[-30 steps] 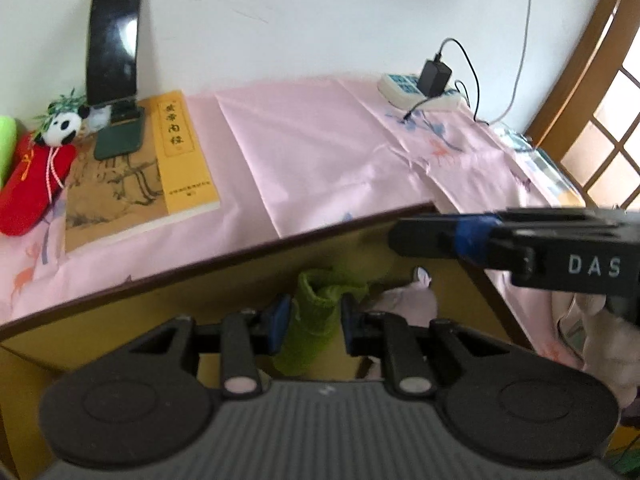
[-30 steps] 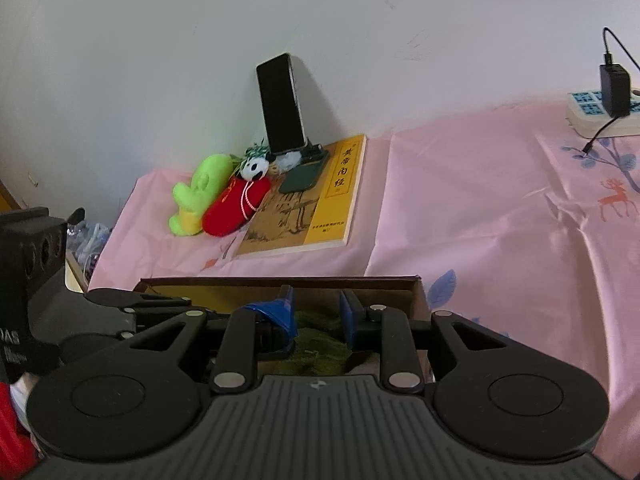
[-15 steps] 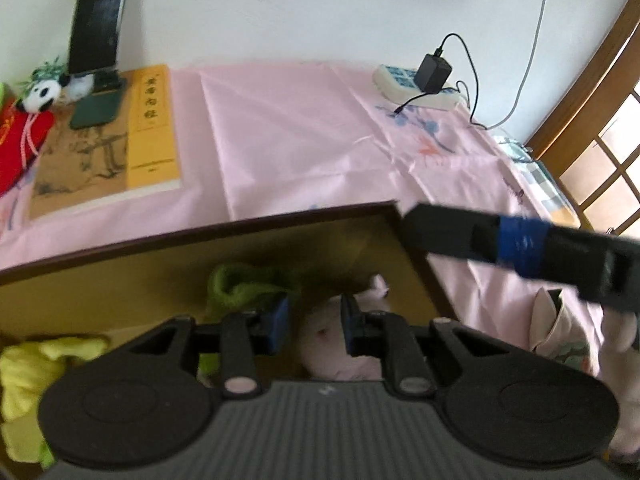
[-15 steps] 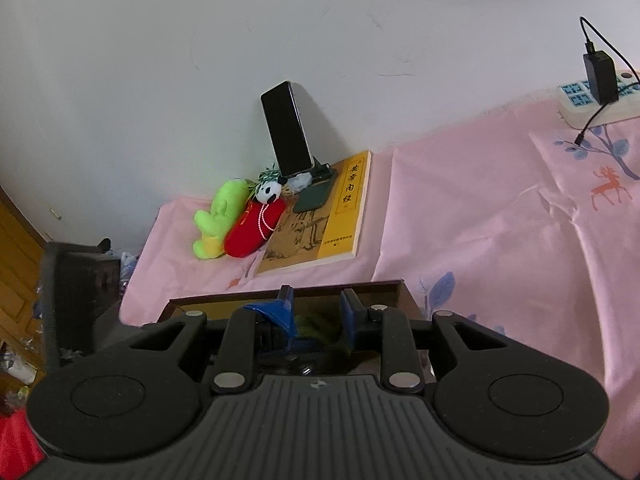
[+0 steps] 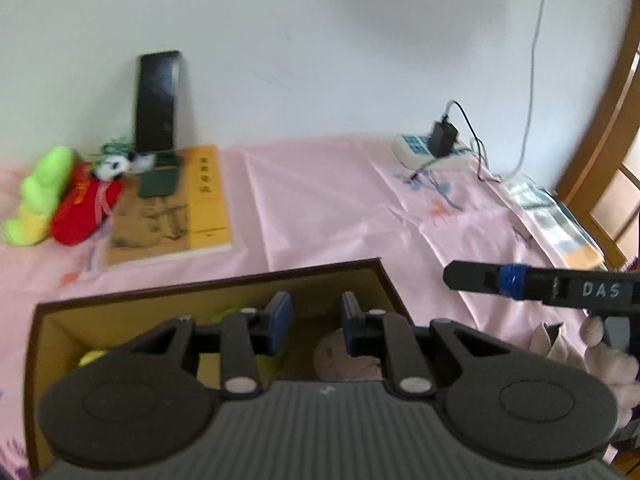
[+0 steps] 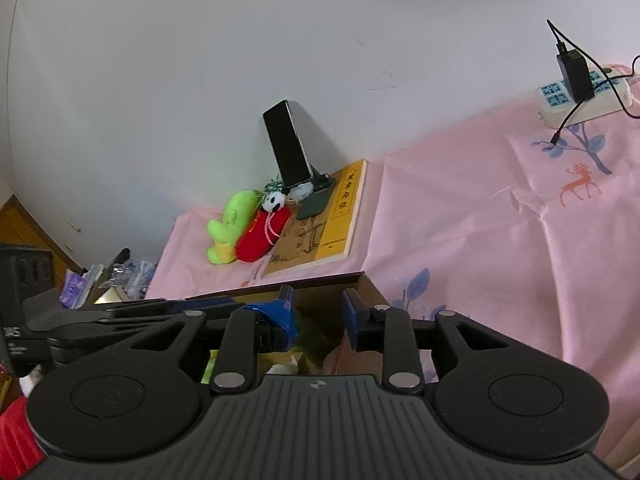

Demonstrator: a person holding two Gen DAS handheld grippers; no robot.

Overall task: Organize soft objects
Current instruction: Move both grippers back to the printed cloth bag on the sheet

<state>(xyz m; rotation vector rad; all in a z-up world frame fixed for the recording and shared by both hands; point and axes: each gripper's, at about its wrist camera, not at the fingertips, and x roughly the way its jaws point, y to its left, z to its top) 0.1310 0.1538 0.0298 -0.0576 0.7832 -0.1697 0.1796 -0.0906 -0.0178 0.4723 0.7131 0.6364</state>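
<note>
An open brown cardboard box point(image 5: 208, 284) holds a pale pink plush point(image 5: 344, 360) and a yellow-green one point(image 5: 92, 356). My left gripper point(image 5: 316, 320) hovers over it, shut, with nothing between its pads. My right gripper point(image 6: 318, 316) is above the box's right end point(image 6: 320, 278); its jaws are opening and the gap is empty, with dark green plush point(image 6: 316, 336) below. From the left wrist it shows as a black bar point(image 5: 452, 276) right of the box. A green plush point(image 6: 232, 216) and a red panda plush point(image 6: 264, 236) lie against the wall.
A yellow book point(image 5: 172, 212) lies on the pink cloth point(image 5: 320, 208), with a phone on a stand point(image 5: 158, 100) on it. A power strip point(image 5: 432, 152) with a charger sits at the back right. A wooden frame point(image 5: 600, 120) borders the right. Clutter point(image 6: 120, 272) sits past the cloth's left edge.
My left gripper has lifted and drawn back from the box, so the green and red plushes near the wall show again. The right gripper's jaws have spread wider and it has shifted sideways.
</note>
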